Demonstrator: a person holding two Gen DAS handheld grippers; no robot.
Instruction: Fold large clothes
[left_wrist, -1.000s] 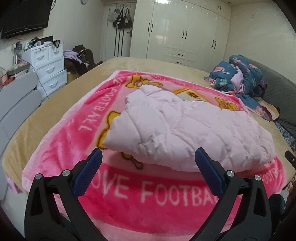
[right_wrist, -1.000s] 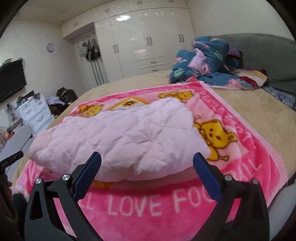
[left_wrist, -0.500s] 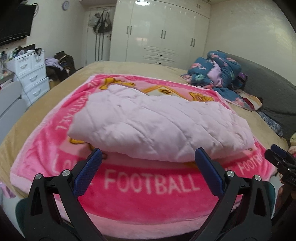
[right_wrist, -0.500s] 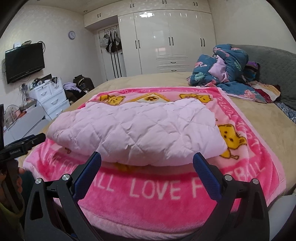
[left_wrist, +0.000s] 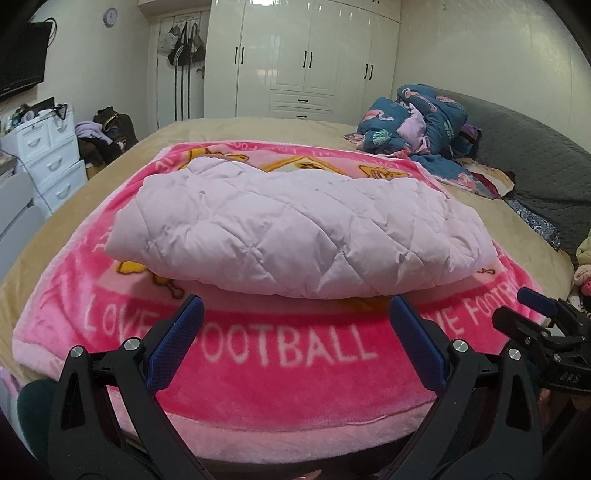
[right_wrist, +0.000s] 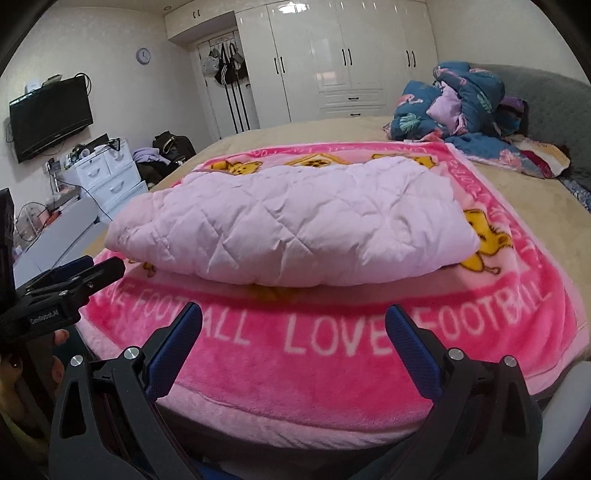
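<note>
A pale pink quilted jacket (left_wrist: 295, 229) lies folded into a thick bundle on a pink "LOVE FOOTBALL" blanket (left_wrist: 280, 354) on the bed; it also shows in the right wrist view (right_wrist: 295, 225), lying on the same blanket (right_wrist: 332, 339). My left gripper (left_wrist: 295, 314) is open and empty, held back over the blanket's near edge, short of the jacket. My right gripper (right_wrist: 293, 321) is open and empty, likewise short of the jacket. Each gripper shows at the edge of the other's view: the right one (left_wrist: 546, 332), the left one (right_wrist: 62, 288).
A heap of blue patterned bedding (left_wrist: 417, 122) lies at the bed's far right by a grey headboard (left_wrist: 524, 155). White drawers (left_wrist: 48, 155) and a wall TV (right_wrist: 51, 118) stand to the left. White wardrobes (left_wrist: 303, 62) line the far wall.
Both grippers have drawn back from the jacket toward the blanket's near edge and swung to face it squarely. The jacket has not moved. Both stay open.
</note>
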